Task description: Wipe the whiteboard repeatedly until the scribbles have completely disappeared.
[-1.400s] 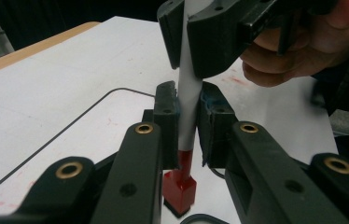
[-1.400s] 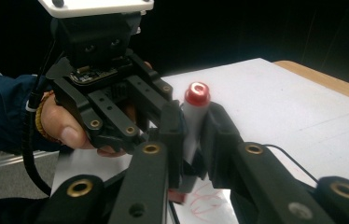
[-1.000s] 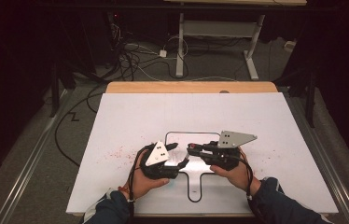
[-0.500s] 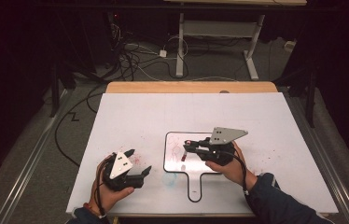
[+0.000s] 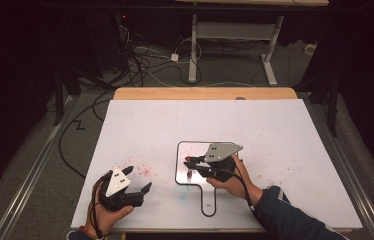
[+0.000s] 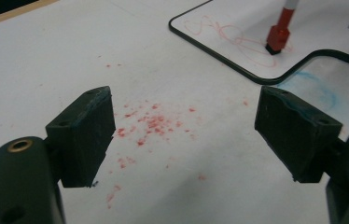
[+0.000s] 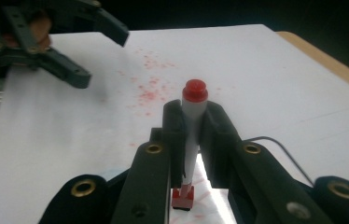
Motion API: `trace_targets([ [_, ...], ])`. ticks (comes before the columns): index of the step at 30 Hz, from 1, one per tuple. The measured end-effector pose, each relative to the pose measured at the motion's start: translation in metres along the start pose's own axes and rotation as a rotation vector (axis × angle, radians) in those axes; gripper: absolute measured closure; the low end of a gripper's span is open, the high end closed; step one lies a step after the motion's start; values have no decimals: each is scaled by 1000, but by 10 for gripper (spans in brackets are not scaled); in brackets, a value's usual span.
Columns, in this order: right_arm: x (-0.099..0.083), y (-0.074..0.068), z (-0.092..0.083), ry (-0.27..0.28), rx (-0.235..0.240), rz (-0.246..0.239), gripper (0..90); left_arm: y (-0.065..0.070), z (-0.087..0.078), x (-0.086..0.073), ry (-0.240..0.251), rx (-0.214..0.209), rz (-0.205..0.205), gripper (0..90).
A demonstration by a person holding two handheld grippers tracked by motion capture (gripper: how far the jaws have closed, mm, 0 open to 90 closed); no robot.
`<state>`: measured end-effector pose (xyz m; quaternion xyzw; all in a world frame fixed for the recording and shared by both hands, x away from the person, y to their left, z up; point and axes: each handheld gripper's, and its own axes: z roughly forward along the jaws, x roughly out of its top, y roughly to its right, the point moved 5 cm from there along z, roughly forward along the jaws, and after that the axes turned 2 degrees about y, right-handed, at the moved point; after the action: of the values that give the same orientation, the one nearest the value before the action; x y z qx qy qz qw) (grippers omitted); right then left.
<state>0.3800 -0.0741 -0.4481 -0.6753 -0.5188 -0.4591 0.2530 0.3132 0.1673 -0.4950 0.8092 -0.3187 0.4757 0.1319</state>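
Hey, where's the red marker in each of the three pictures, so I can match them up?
High view: the red marker stands on the small whiteboard, just left of the right tool, below centre.
Left gripper view: top right, its tip on red scribbles.
Right gripper view: centre, upright, clamped between the tool's pads, marker.
Shared landmark: the red speckles on the table.

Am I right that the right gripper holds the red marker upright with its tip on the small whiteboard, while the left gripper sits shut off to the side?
Not quite: the left gripper is open, jaws wide apart with nothing between them, as the left gripper view shows. The rest holds: the right gripper clamps the red marker upright, tip on the small whiteboard.
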Motion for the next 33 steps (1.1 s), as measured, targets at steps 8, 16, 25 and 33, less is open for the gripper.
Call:
trace_targets([
  [8, 3, 28, 16, 0, -104, 33, 821, 7, 9, 2, -23, -16, 38, 193],
  [16, 11, 53, 39, -20, -198, 2, 821, 8, 10, 3, -19, -31, 36, 198],
  [25, 11, 70, 43, -36, -231, 36, 820, 8, 9, 2, -20, -40, 41, 197],
  [33, 9, 52, 30, -47, -176, 54, 820, 10, 8, 3, -18, -46, 40, 197],
])
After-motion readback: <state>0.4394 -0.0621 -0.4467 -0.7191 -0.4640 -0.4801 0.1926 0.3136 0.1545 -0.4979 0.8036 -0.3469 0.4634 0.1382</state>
